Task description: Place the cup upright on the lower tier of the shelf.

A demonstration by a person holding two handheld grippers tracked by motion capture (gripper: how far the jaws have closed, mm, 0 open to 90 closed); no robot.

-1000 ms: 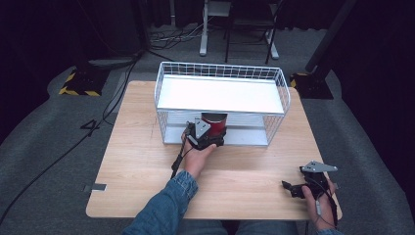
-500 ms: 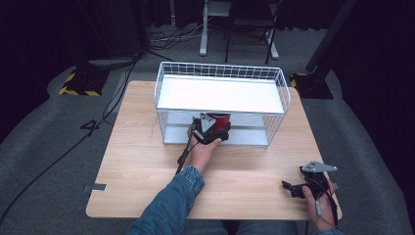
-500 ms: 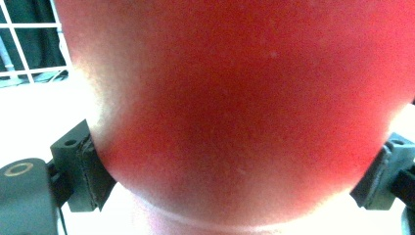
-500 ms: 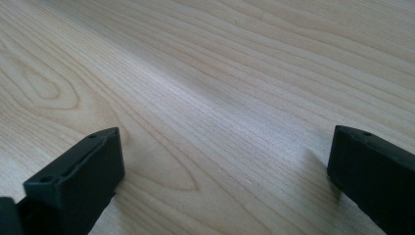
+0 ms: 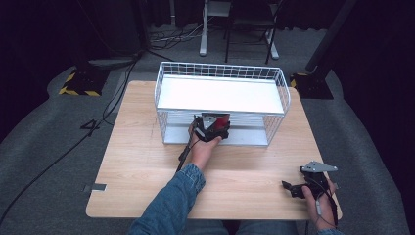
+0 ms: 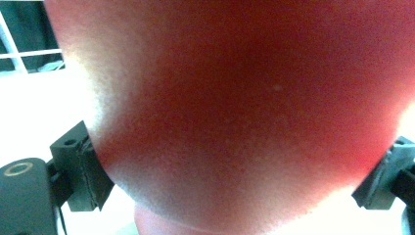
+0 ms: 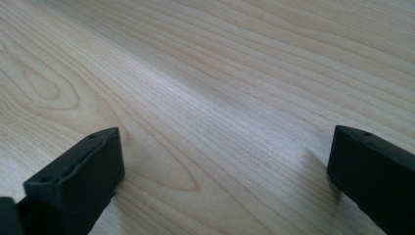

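The red object [image 6: 254, 112] sits clamped between the two jaws of the left claw [image 5: 211, 128], at the front of the white wire basket [image 5: 221, 72] and level with its lower shelf. Its surface looks finely textured and matte, with rounded sides narrowing toward the bottom; judged from this, it offers fair friction and is probably light and fairly rigid. What it is cannot be told. The present hold across the wide middle seems sound; a grip lower on the taper could slip. The right claw [image 5: 306, 187] rests on the wooden counter [image 5: 142, 161] near its front right corner, jaws spread and holding nothing.
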